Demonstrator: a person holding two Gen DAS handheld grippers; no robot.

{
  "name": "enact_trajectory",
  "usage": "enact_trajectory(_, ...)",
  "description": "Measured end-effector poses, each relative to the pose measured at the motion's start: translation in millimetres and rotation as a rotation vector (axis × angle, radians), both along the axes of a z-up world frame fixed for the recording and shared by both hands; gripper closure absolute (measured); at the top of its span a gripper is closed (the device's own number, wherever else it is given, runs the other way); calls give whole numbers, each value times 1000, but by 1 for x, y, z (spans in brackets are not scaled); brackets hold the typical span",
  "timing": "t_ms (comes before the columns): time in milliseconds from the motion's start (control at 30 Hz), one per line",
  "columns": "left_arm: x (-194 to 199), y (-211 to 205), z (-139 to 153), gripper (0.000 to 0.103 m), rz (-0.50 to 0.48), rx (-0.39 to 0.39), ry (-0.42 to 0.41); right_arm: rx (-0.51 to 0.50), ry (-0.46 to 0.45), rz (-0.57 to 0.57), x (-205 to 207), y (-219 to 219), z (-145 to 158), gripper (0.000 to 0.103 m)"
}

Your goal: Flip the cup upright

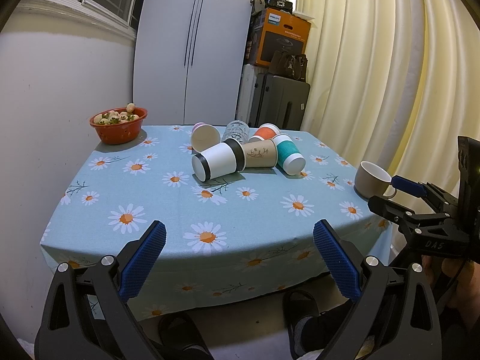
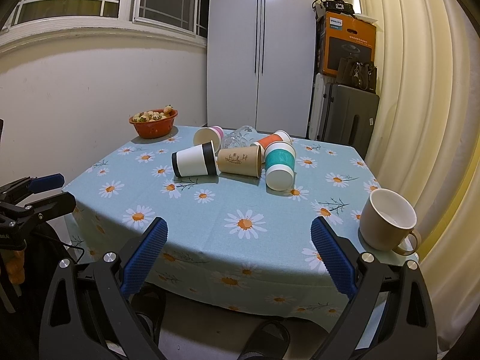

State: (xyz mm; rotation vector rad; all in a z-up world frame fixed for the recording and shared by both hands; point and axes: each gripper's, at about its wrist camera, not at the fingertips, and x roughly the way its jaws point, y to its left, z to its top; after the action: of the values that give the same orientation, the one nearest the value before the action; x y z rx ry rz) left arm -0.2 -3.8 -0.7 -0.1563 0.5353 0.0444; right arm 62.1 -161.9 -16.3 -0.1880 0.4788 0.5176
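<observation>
Off near table edge (image 1: 210, 258): both hand-held grippers (image 1: 239, 258) (image 2: 238, 255) spread, holding nothing; cups (image 1: 219, 162) tipped mid-table.

Bare tablecloth (image 2: 210, 228) lies open before the toppled cups (image 2: 240, 159) (tightly bunched); mug (image 2: 387, 222) blocks the right edge.

The tablecloth (image 1: 150, 198) was light blue with white, orange-centred daisies. Cups wore black-and-white (image 1: 217, 160), brown (image 1: 259, 156), teal (image 1: 286, 153), orange (image 1: 264, 133) and perhaps pink (image 2: 217, 132). The mug (image 2: 385, 225) was beige, the bowl (image 1: 120, 127) red.
</observation>
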Motion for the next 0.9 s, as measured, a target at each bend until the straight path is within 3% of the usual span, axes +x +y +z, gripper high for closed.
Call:
enact_trajectory(433,3,1,-1,7,-14,-9,13,-6,15,3,-1,0,-4,8)
enact_trajectory(733,26,9,3,7,-45,-14,59,15,123,23,27,5,1,8)
enact_trajectory(900,62,24,11,7,-75,37,94,61,196,46,56,7,7,8)
